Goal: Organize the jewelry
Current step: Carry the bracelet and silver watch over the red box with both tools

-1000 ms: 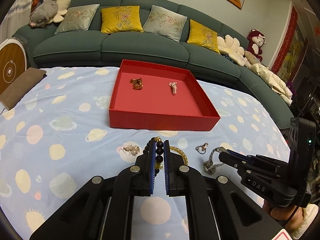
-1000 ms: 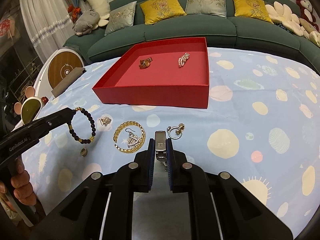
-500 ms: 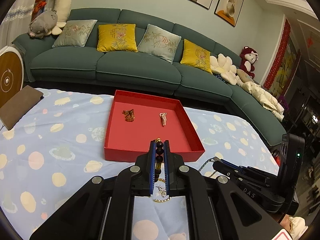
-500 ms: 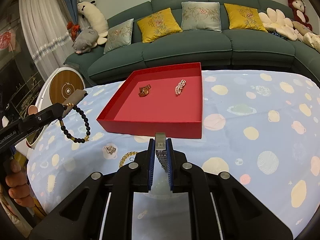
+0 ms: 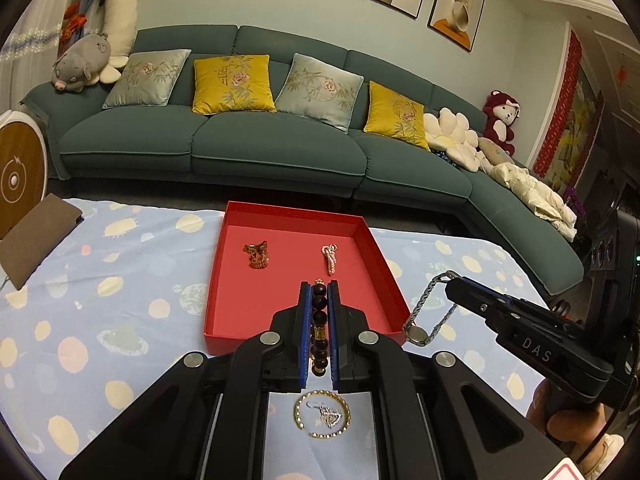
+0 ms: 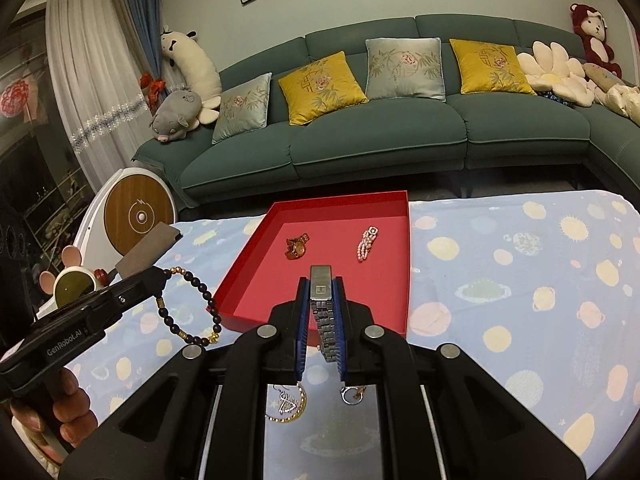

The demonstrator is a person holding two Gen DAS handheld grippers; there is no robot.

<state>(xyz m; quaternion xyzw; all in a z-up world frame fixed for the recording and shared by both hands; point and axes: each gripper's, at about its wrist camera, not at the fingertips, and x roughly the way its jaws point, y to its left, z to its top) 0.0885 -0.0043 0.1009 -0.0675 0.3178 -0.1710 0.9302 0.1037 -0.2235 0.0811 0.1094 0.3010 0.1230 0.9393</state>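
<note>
Watch band (image 6: 325,320) shiny metal links; bracelet (image 6: 192,308) dark glossy beads; tray (image 5: 224,272) matt red card.

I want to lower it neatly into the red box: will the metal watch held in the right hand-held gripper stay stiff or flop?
Likely floppy: the metal watch hangs from the right hand-held gripper in a drooping loop, its round case lowest. The linked band probably folds on landing. It may swing, dangling freely above the red box.

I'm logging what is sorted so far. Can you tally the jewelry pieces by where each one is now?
In the red box: 2
Held in claws, beaded bracelet and metal watch: 2
On the tablecloth in view: 3
Total: 7
</note>
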